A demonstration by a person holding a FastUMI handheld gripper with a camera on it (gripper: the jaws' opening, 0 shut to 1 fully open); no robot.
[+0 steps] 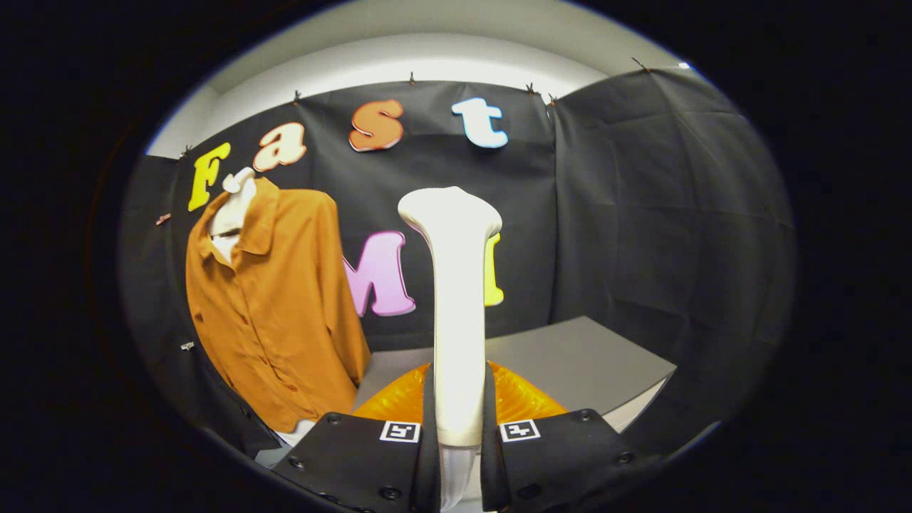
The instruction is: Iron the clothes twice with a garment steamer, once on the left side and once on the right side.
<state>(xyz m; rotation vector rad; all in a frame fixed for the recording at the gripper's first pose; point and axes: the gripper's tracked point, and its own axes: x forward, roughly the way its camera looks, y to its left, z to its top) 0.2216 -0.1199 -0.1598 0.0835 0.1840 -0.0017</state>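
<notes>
The garment steamer [456, 299] stood upright, a slim white handle flaring into a wider flat head at the top, its lower handle clamped between both fingers of the tongs [456, 445]. Beyond and to its left, well apart, an orange button-up shirt [274, 306] hung on a white mannequin form, collar open, sleeve drooping.
</notes>
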